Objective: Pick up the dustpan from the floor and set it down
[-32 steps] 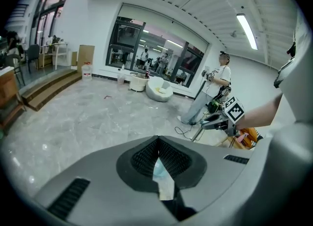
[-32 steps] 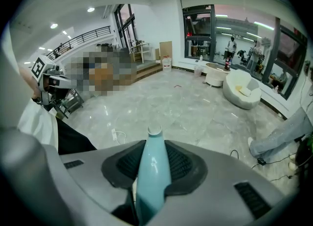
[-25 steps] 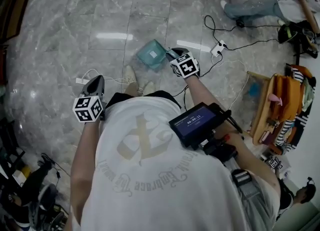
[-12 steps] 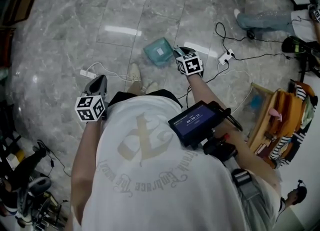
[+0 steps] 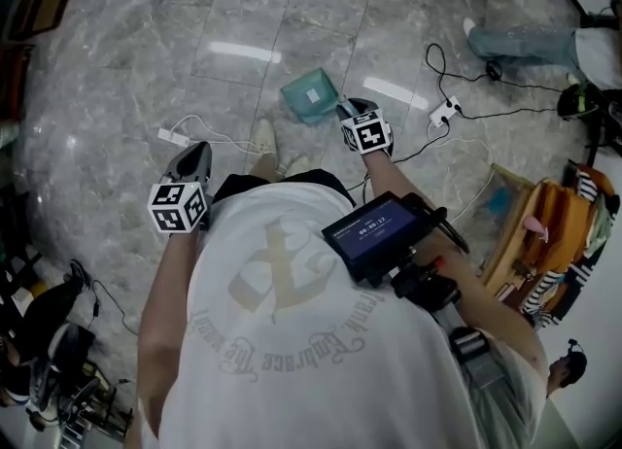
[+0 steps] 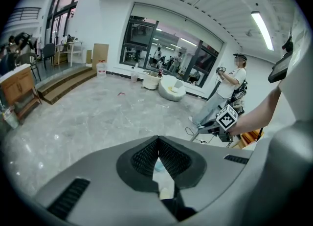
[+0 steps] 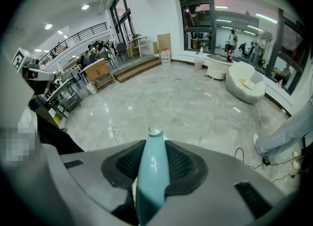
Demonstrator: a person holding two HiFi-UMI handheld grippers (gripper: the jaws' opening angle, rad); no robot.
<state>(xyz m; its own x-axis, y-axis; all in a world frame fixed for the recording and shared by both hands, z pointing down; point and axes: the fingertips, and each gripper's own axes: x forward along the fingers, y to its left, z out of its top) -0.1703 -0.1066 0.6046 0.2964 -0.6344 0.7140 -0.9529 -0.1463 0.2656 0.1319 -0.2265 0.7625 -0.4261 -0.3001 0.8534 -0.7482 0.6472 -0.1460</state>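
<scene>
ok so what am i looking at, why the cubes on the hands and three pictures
No robot: a person holds a gripper in each hand; the marker cubes belong to them. The head view looks down from the person's head onto a marble floor. The other two cameras ride on the grippers, looking along their jaws. The right gripper has its jaws clamped on the handle of a teal dustpan. The left gripper is shut and empty. A white power strip lies on the floor.

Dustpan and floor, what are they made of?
The dustpan is probably plastic, smooth and glossy; its pale teal handle shows a shiny highlight. The floor looks like polished marble or stone tile, grey with veins, seams and bright light reflections.
</scene>
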